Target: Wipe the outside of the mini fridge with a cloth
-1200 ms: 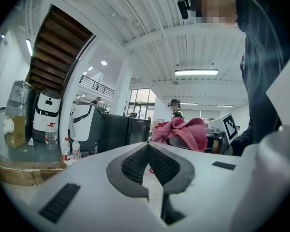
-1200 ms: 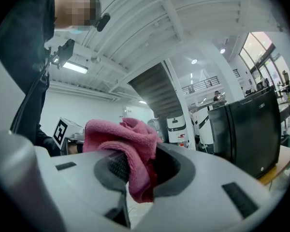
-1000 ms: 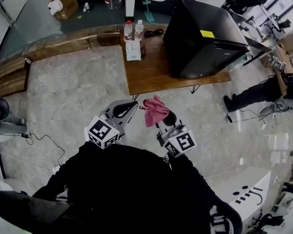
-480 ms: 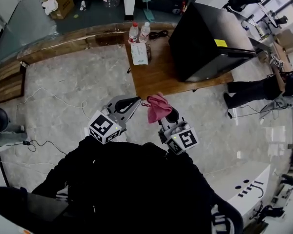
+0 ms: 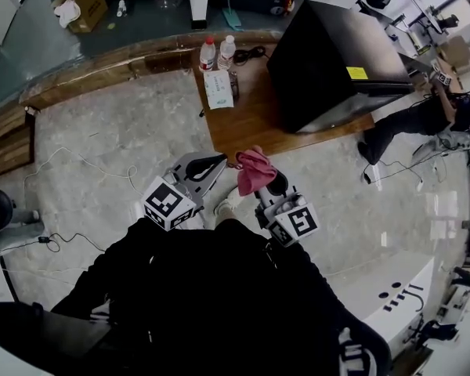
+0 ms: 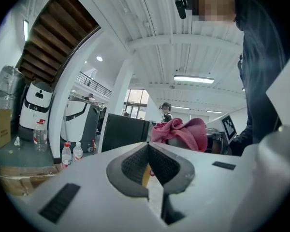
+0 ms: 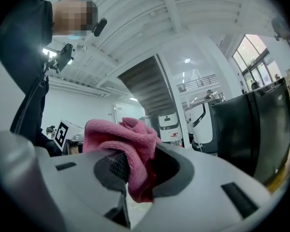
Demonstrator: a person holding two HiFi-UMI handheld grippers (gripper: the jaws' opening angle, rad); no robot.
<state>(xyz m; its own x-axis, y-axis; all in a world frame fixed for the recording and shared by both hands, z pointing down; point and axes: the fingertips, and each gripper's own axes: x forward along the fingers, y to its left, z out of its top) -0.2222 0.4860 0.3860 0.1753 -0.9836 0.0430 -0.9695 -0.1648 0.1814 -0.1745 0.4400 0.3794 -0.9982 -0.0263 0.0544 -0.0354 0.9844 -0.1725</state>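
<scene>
- Left gripper (image 5: 201,167) (image 6: 147,152): held on the near side of the wooden table (image 5: 247,128), over the stone floor (image 5: 125,131); its jaws are pressed together, and nothing is caught between them.
- Right gripper (image 5: 271,187) (image 7: 135,175): held just beside the left one, also short of the table's near edge; its jaws are clamped on the pink cloth.
- Pink cloth (image 5: 253,171) (image 7: 120,135): bunched above the right gripper's jaws, with one fold pinched between them and hanging below. It is seen just short of the table's near edge, apart from the fridge.
- Wooden table: low, with a brown top.
- White paper packet (image 5: 218,89): laid on the table's left side.
- Mini fridge (image 5: 329,57) (image 7: 249,129): black, set on the table's right half; a yellow sticker (image 5: 356,73) is borne on its top.
- Two red-capped bottles (image 5: 216,52): stood upright at the table's far left corner, just behind the packet.
- Black cable (image 5: 254,53): coiled on the table's far edge, between the bottles and the fridge.
- Cardboard box (image 5: 84,5): placed well beyond the table, to the far left.
</scene>
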